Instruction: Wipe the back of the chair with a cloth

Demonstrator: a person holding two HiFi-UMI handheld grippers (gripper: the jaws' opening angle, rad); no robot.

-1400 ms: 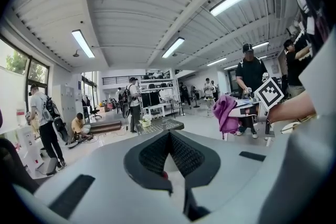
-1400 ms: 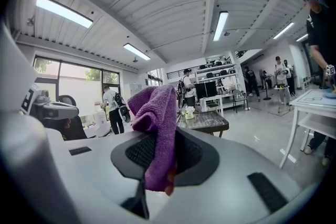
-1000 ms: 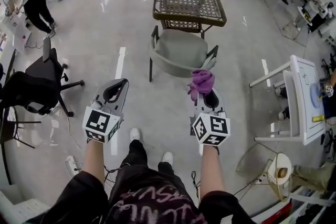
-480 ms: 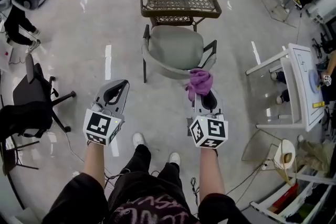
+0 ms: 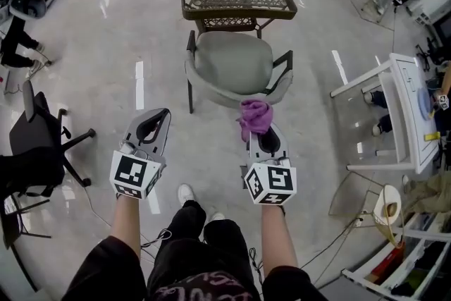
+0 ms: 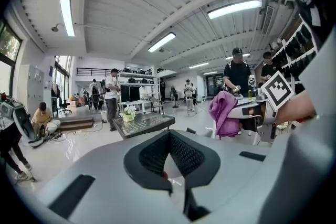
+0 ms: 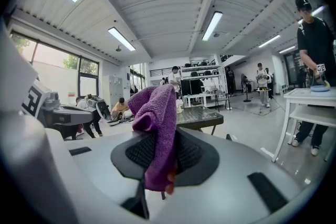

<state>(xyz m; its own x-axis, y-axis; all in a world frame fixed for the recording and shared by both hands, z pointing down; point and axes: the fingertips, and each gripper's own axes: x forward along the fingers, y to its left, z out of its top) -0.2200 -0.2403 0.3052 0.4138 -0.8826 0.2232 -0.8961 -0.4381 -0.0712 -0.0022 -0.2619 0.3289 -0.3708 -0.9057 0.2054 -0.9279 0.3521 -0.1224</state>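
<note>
Though under cloth (purple), right gripper

a grey-green, round-shelled armchair on dark metal legs stands upright on the floor, its curved back turned toward the person. a purple terry cloth is bunched into a lump, pinched between the jaws of the right gripper and sticking up past them. in the head view it overlaps the chair's back rim; whether they touch cannot be told.
</note>
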